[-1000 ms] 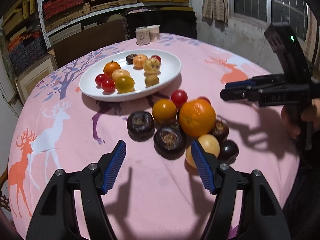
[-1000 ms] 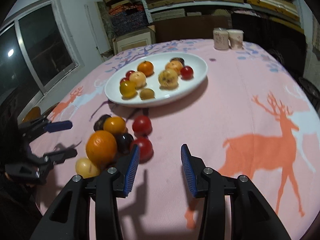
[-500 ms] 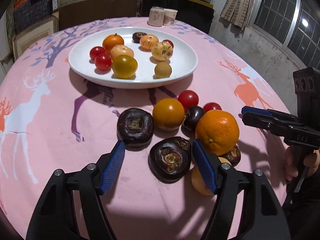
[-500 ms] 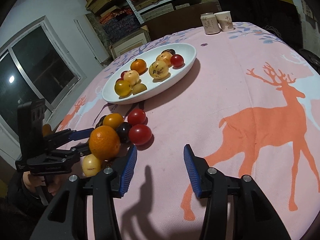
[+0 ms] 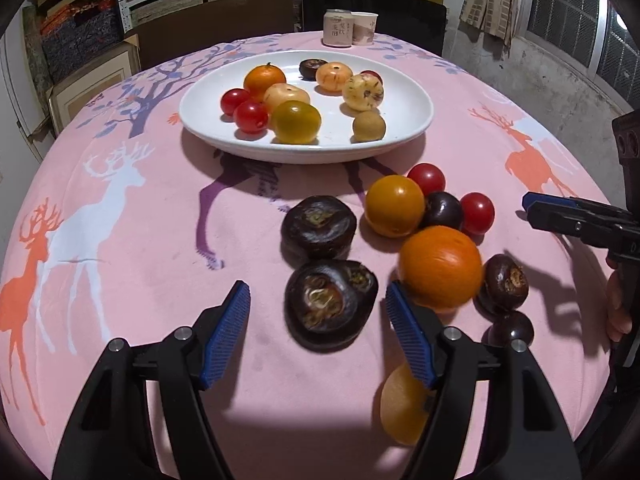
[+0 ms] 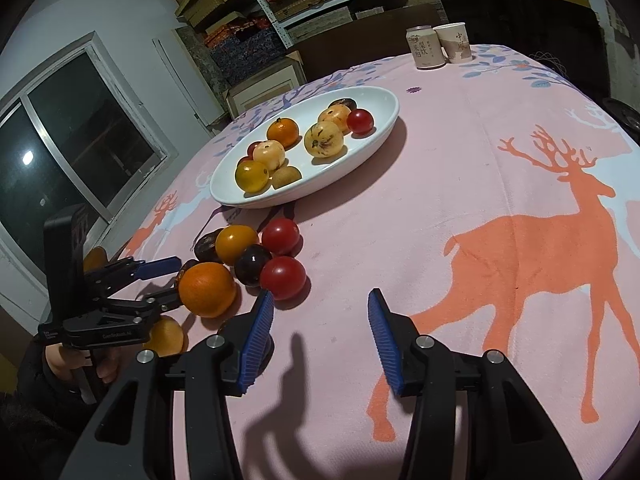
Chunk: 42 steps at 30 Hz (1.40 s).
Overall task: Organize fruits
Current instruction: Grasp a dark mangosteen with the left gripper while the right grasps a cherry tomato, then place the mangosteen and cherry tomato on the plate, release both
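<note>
A white oval plate (image 5: 404, 136) (image 6: 384, 120) holds several fruits on the pink tablecloth. A loose pile lies in front of it: a big orange (image 5: 440, 266) (image 6: 207, 289), a yellow-orange fruit (image 5: 394, 205), red tomatoes (image 5: 476, 213) (image 6: 283, 277), dark fruits (image 5: 318, 226). My left gripper (image 5: 318, 300) is open, its jaws either side of a dark brown fruit (image 5: 330, 300) without touching it. My right gripper (image 6: 320, 304) is open and empty over bare cloth, right of the pile. It also shows in the left wrist view (image 5: 560, 212).
A can (image 6: 426, 53) and a paper cup (image 6: 454, 43) stand at the table's far edge. A pale yellow fruit (image 5: 402, 404) lies partly under my left gripper's right finger. Shelves and boxes stand behind the table.
My left gripper has moved forward and down, so the dark brown fruit now sits between its open jaws. My right gripper has shifted only slightly and stays open.
</note>
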### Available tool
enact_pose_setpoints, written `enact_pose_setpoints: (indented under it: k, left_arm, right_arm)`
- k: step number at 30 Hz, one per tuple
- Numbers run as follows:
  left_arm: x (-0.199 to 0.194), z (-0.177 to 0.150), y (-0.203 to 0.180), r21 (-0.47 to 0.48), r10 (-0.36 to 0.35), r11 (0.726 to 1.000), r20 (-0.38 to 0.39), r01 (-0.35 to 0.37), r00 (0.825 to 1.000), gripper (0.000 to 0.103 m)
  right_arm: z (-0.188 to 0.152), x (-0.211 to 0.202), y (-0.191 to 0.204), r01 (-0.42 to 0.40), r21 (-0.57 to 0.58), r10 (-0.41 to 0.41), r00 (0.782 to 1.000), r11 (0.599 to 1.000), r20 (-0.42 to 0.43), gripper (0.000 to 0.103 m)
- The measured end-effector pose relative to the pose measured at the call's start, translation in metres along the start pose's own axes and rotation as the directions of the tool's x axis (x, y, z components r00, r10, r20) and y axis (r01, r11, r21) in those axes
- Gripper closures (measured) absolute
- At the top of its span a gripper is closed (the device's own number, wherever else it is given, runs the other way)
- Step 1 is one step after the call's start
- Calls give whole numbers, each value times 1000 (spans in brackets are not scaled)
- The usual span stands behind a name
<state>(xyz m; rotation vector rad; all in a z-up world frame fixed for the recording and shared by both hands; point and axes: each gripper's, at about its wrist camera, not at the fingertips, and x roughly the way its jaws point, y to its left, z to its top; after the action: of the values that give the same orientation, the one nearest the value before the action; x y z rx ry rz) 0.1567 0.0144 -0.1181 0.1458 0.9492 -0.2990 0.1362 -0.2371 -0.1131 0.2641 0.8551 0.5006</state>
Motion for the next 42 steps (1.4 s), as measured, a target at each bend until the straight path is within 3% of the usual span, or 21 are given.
enact_pose_setpoints:
  k: [3,4,5,13,16,24,29,32,34,42]
  left_arm:
    - [3,1,4,-13,-12,1000,-3,12,1000,40]
    - [2,1,4,-3,-6,1000,1,6,1000,54]
    - [1,0,4,4,-5,1000,7,5,1000,59]
    - [-10,-3,20,-68,-51,996,57,54,997,59]
    - [-11,-4,24,-95,-47,994,62,53,997,59]
    - [-14,-4,18,-68,-27,997,73,32,997,59]
    - [-9,-5,23,-86,-47,995,52,51,998,59]
    - [-9,-5,24,-92,-53,994,51,57,997,59]
    - [-9,-5,24,-93,-52,994,54,56,997,59]
    - [-26,-7,25,-101,-33,994,134,47,990,59]
  right_arm:
    - [0,1,3,12,-16,-12,1000,1000,-6,53]
    - [0,3,5,21,-24,-21,1000,999,-16,53]
    - [0,6,8,38,-39,-39,999,999,-30,53]
    - [7,27,33,93,-145,-106,991,985,-83,54]
    - [14,37,38,109,-167,-129,986,980,-110,60]
    - [25,54,48,165,-240,-196,975,957,-109,63]
    - [27,57,45,151,-226,-180,977,962,-111,63]
    - [28,57,44,122,-212,-147,983,970,-108,72]
    - [28,55,45,131,-213,-154,984,968,-92,72]
    - [26,28,42,116,-179,-123,992,977,-28,73]
